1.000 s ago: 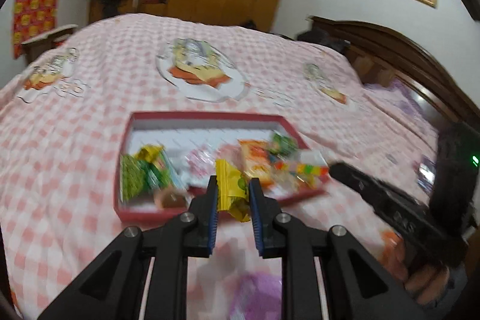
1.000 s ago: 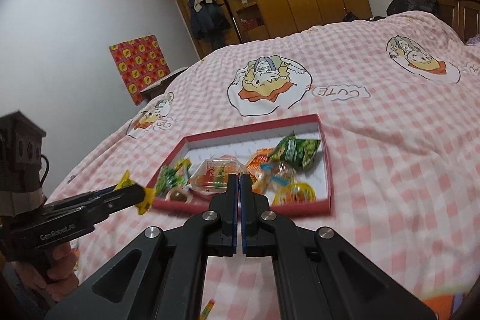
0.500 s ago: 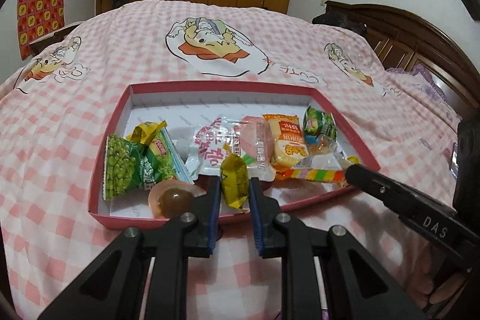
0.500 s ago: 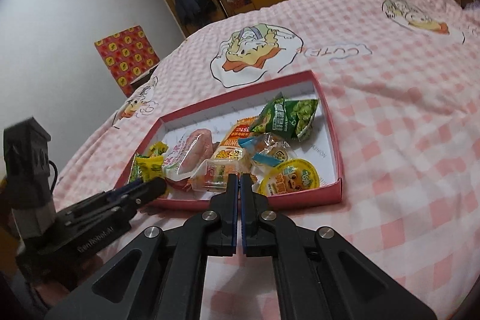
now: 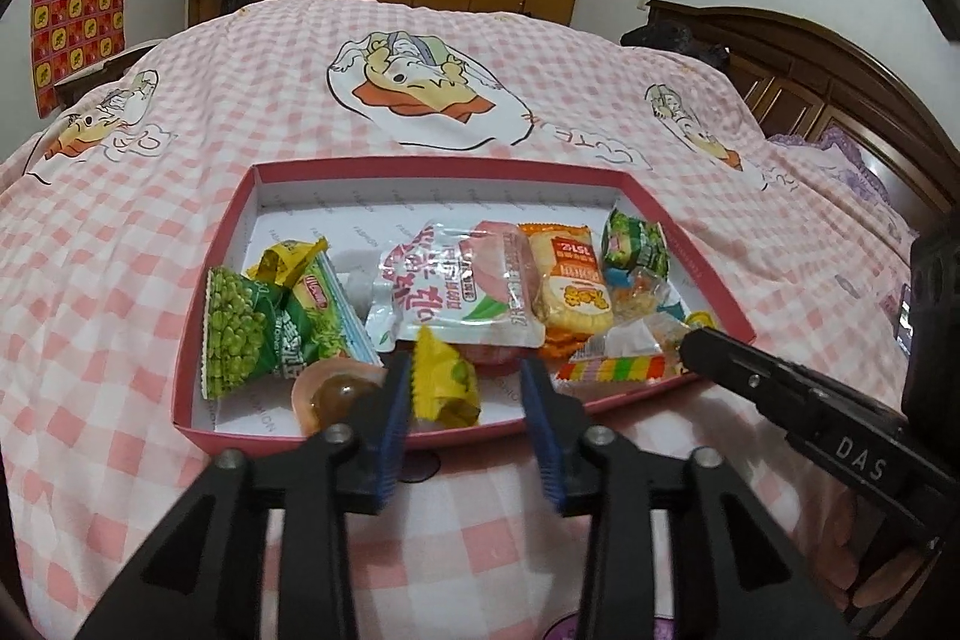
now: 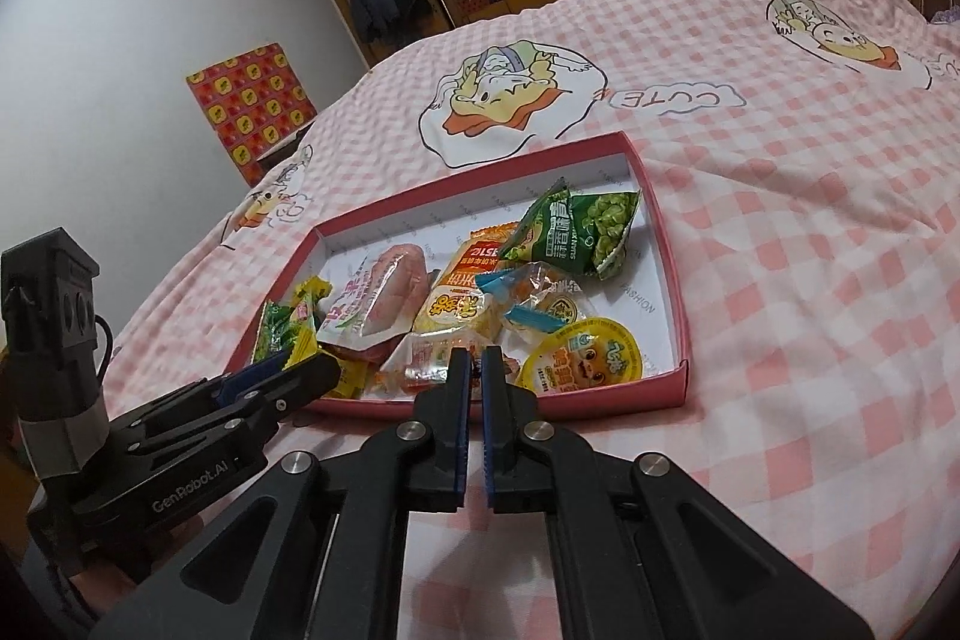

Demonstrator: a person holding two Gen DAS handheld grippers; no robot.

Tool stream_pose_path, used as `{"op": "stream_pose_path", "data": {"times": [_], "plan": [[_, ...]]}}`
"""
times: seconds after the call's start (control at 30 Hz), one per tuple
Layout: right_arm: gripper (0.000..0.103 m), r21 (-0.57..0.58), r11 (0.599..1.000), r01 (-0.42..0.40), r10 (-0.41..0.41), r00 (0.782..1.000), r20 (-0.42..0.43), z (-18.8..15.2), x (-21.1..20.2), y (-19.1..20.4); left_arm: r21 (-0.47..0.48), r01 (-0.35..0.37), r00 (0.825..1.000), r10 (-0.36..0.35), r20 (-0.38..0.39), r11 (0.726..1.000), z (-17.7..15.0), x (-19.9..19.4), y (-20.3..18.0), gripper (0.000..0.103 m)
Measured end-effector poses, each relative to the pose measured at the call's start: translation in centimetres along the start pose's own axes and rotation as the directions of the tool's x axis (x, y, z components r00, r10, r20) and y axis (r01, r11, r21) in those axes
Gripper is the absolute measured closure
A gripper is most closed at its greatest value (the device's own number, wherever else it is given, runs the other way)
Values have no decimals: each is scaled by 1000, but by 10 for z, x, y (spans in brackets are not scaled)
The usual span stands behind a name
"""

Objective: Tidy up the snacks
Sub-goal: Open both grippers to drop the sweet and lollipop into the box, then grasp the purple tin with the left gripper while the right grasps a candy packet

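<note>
**Yellow packet let go inside the box**

Pink-checked bedding (image 5: 180, 232) carries a shallow red box (image 5: 240, 196) of snacks, with wardrobes behind.

The left gripper (image 5: 465, 379) is now spread wide at the box's near wall. 0.5 s ago its pads were closed on the yellow packet (image 5: 447, 382); that packet is now seen between them, its left edge just beside the left pad, its right side well clear of the other. It appears to rest on the box floor beside the jelly cup (image 5: 330, 388), so the release is judged done, though contact with the floor is partly hidden.

The right gripper (image 6: 476, 370) is held almost closed, a thin slit between its pads, with nothing pinched; it hovers at the near wall by the rainbow candy (image 5: 612, 370) and the yellow-lidded cup (image 6: 579, 355).

1 more snack is thereby stowed. Further out, the pea bag (image 5: 240, 328) and pouch (image 5: 456, 292) lie jumbled, so tidying is judged incomplete.
</note>
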State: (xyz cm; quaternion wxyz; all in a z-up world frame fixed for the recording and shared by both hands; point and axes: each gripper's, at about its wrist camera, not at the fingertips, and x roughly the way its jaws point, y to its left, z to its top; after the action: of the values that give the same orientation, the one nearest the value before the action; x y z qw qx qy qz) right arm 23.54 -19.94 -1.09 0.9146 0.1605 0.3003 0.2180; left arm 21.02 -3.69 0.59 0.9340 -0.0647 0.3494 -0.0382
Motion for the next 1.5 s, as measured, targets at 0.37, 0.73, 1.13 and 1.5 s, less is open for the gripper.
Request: {"op": "stream_pose_path", "data": {"times": [0.37, 0.73, 1.13, 1.5], "plan": [[70, 30, 992, -120, 119, 993, 7, 0, -6, -3, -5, 5, 1000, -5, 1, 1000, 3, -15, 3, 36], [37, -166, 986, -28, 20, 999, -48, -47, -72, 52, 50, 15, 999, -13, -34, 999, -35, -75, -16, 27], [49, -217, 975, -46, 19, 992, -126, -89, -70, 63, -11, 57, 989, -58, -135, 998, -66, -64, -14, 48], [65, -223, 971, -92, 65, 990, -126, -93, -62, 71, -116, -20, 997, 11, -75, 993, -84, -115, 19, 49]]}}
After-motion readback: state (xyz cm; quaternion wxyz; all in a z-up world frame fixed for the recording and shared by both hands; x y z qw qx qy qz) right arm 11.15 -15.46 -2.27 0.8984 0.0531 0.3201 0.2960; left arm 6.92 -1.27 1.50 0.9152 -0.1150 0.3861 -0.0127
